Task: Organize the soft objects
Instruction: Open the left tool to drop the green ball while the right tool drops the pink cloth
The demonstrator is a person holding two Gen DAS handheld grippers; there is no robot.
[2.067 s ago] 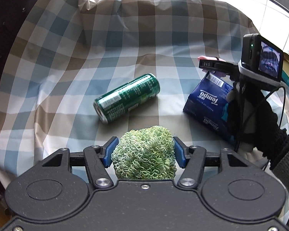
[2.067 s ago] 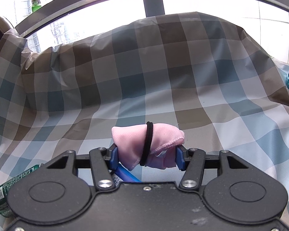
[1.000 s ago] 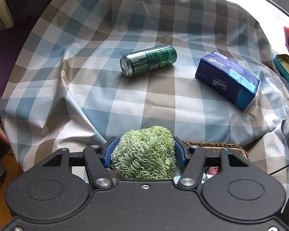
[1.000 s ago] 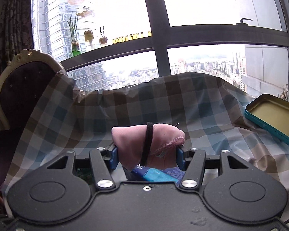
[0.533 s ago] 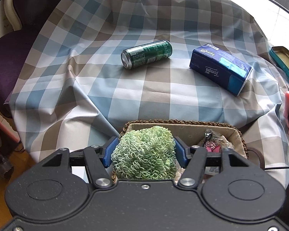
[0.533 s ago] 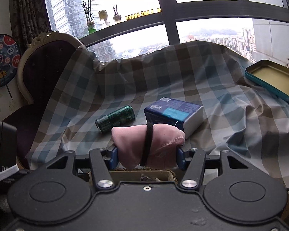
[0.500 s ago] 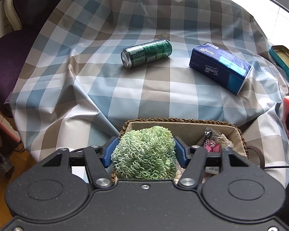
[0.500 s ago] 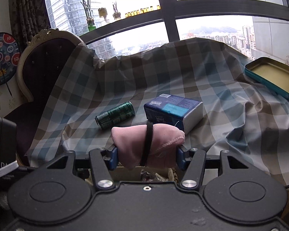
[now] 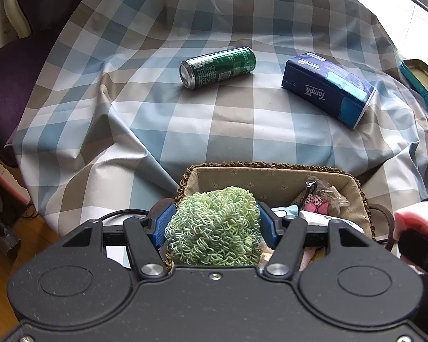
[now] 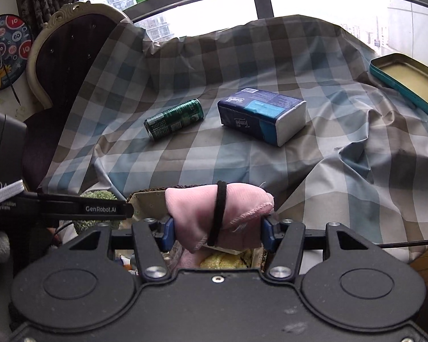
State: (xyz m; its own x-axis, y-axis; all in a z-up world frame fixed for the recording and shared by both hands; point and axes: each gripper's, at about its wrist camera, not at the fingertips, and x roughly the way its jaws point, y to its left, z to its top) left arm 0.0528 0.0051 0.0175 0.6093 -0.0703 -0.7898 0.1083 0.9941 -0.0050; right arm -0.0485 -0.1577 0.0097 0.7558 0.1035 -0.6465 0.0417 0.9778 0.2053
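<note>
1. Left wrist view: one woven basket [image 9: 274, 168] with a cloth lining sits at the near edge of the checked tablecloth [image 9: 214, 131]. Inside it: a clear wrapper with pink bits [image 9: 318, 199] and some pale items, too hidden to name.
2. Left gripper [image 9: 214, 226]: jaws closed snug on one green loopy scrubber [image 9: 214, 228], held over the basket's left end.
3. On the cloth beyond: one green can [image 9: 218, 67] lying on its side, one blue tissue pack [image 9: 326, 89] well apart from it. One teal tin [image 9: 421, 82] at the right edge.
4. Right wrist view: right gripper [image 10: 218, 229] clamped on one pink cloth roll [image 10: 239, 211], bound by one black hair band [image 10: 218, 213], above the basket [image 10: 145, 196].
5. Basket contents here: something yellow [image 10: 225, 259] under the roll; the rest unclear.
6. Same can [image 10: 174, 119], tissue pack [image 10: 261, 115] and open, empty-looking tin [image 10: 408, 81]. One dartboard [image 10: 2, 54] on the wall, one chair [image 10: 71, 54].
</note>
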